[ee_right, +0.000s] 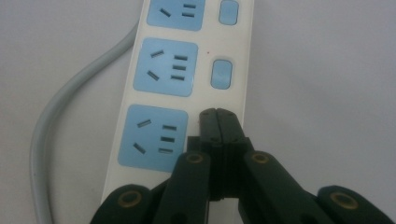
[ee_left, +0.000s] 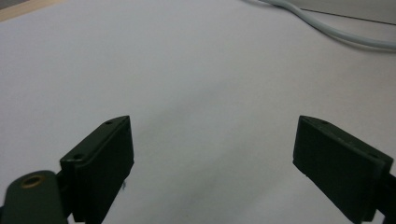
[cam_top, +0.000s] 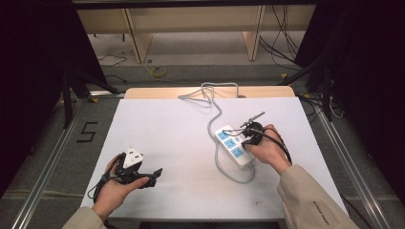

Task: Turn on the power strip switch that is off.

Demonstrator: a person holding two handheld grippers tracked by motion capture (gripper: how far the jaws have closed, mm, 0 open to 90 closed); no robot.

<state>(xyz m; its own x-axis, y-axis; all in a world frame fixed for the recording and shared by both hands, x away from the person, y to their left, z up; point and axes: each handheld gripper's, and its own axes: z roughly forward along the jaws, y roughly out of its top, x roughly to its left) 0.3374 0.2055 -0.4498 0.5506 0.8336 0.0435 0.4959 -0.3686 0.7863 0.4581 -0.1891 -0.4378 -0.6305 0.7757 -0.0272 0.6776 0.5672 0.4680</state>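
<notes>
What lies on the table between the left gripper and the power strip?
Nothing but bare white table. In the high view, the stretch from the left gripper to the power strip holds only the strip's grey cable at its far end.

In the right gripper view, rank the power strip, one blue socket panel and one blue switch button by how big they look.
1. Power strip
2. Socket panel
3. Switch button

The tabletop's left half and near edge lie bare; the power strip and its looping grey cable block the right-centre toward the far edge.
</notes>
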